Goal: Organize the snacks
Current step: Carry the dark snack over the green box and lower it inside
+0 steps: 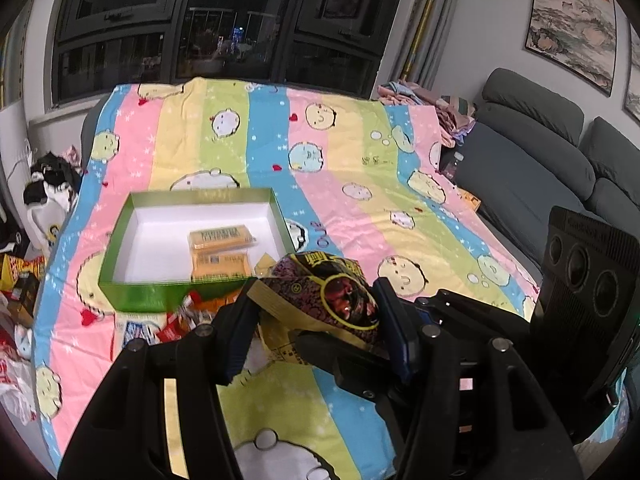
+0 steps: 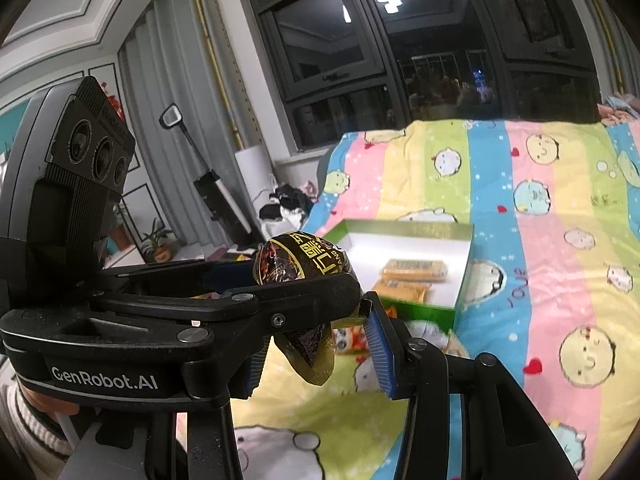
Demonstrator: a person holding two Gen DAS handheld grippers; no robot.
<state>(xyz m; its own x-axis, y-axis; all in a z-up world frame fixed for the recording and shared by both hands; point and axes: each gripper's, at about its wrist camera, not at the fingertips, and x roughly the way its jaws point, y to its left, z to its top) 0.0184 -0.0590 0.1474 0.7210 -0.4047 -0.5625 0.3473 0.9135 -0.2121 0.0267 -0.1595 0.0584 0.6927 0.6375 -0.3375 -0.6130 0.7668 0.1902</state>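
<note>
Both our left gripper (image 1: 316, 320) and right gripper (image 2: 316, 344) pinch one puffy, crinkly snack bag (image 1: 328, 292): light, slippery; we'd grip its seams.

I see a striped cartoon bedsheet (image 1: 340, 152) spread over the surface. Beyond its far edge stand dark windows (image 1: 224, 20) showing night. Off its right edge sits a grey sofa (image 1: 532, 152) with folded clothes (image 1: 452, 116) piled near the far right corner. A framed landscape painting (image 1: 572, 26) hangs above. Past the left edge, grey curtains (image 2: 168, 92) hang beside a potted plant (image 2: 158, 242).
</note>
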